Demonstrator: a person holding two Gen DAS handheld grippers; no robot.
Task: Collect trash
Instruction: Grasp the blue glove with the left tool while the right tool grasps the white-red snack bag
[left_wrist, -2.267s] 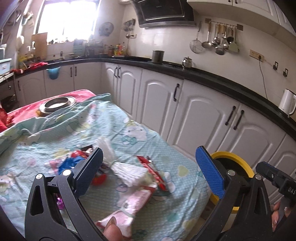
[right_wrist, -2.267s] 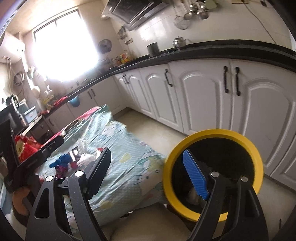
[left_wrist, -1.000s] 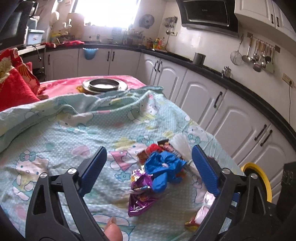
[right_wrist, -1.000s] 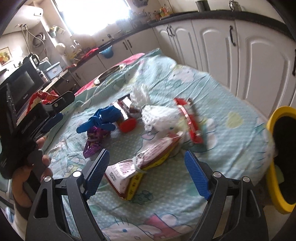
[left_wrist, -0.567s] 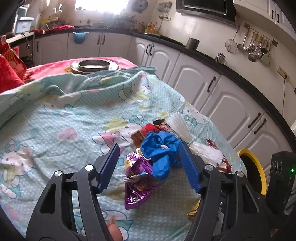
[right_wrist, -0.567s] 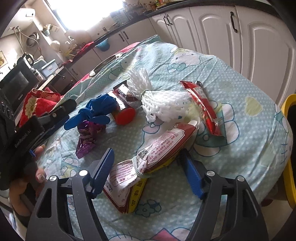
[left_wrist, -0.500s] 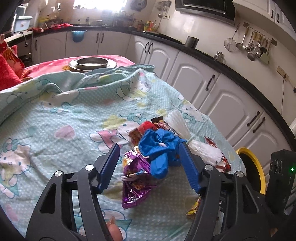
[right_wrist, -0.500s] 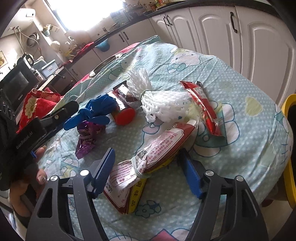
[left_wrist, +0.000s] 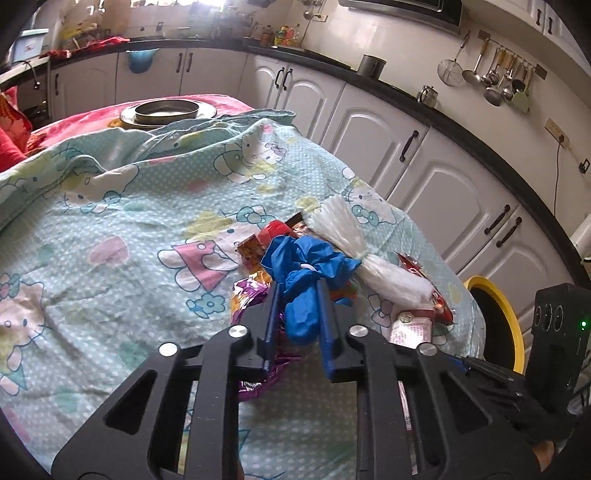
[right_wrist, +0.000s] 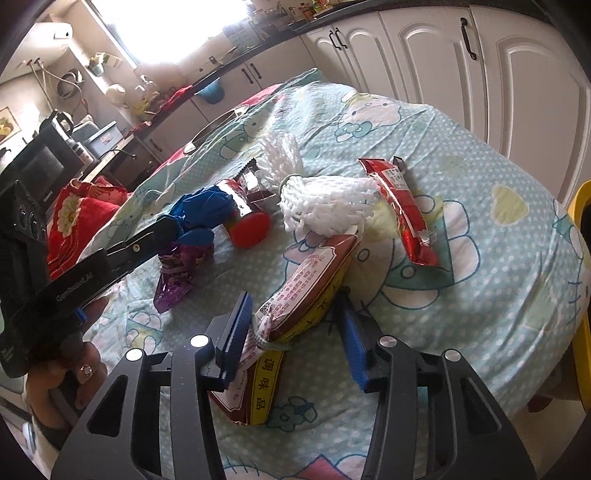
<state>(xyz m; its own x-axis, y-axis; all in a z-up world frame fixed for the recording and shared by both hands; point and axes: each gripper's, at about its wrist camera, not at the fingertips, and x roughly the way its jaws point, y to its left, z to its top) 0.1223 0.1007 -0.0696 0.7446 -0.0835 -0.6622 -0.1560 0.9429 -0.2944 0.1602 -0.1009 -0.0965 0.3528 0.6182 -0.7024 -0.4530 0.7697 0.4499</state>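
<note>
From the left wrist view we see the left gripper clenched on a crumpled blue glove, its blue pads pressed into the glove's near end. Under it lies a purple foil wrapper, mostly hidden there by the fingers. Just right of the glove lies a white foam net, and at the far right, off the table's edge, stands a yellow-rimmed bin (only its rim and dark mouth show).

The right wrist view gives us what the first hides: the purple foil wrapper lies flat below the blue glove, and a red cap sits just right of it. The right gripper straddles a long snack bag with its jaws partly closed; the left pad touches the bag, the right pad sits just beside it, and we cannot tell whether it grips. A red wrapper lies right of the foam net, touching it.

All the trash sits bunched on the cartoon-print cloth towards the table's right side. The cloth to the left and near side lies bare, and its right edge drops off beside the bin.
</note>
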